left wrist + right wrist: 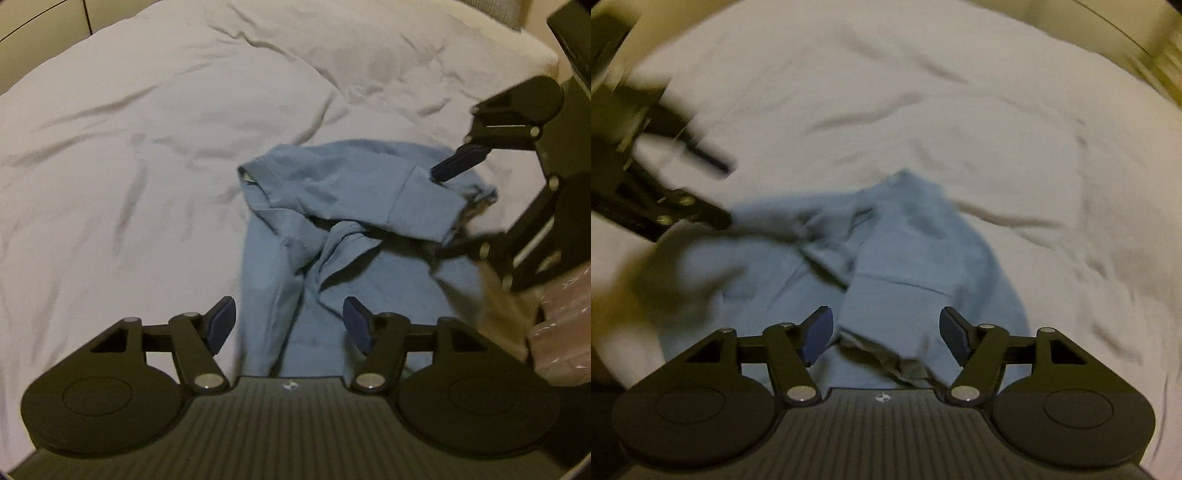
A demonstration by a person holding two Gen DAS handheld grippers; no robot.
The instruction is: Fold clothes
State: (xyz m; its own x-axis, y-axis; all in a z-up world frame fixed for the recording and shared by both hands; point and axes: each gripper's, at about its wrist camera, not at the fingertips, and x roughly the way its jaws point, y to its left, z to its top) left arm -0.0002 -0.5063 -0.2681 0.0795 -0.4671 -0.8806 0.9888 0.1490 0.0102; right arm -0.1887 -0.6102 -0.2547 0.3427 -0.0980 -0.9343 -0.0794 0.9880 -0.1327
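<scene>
Right now our blue shirt [325, 206] lies in a loose heap on the white bed [129, 129]. It is not flat and it is not folded neat. One part with a sleeve is flopped over the top, and a twisted bunch sits in the middle. The rest runs down toward us.

Our left gripper [290, 325] hangs just over the near part of the shirt. Its fingers are wide apart and hold nothing. Blue cloth shows in the gap between them.

Our right gripper [886, 334] is over the other side of the shirt. Its fingers are wide apart too, with nothing pinched in them. From the left camera we see one of its blue fingers [458, 162] close to the sleeve, maybe touching it. We cannot tell for sure.

The right camera's picture is smeared, so we think things are moving fast.

We think we are at the step of sorting the heap out, so we can get hold of it. It could be that we want to spread it flat, or that we just let go of a fold. The pictures fit both.

Next, each gripper needs a good edge or corner to pinch. We should take one layer only, not the twisted bunch, or the shirt may drag along in a lump.
</scene>
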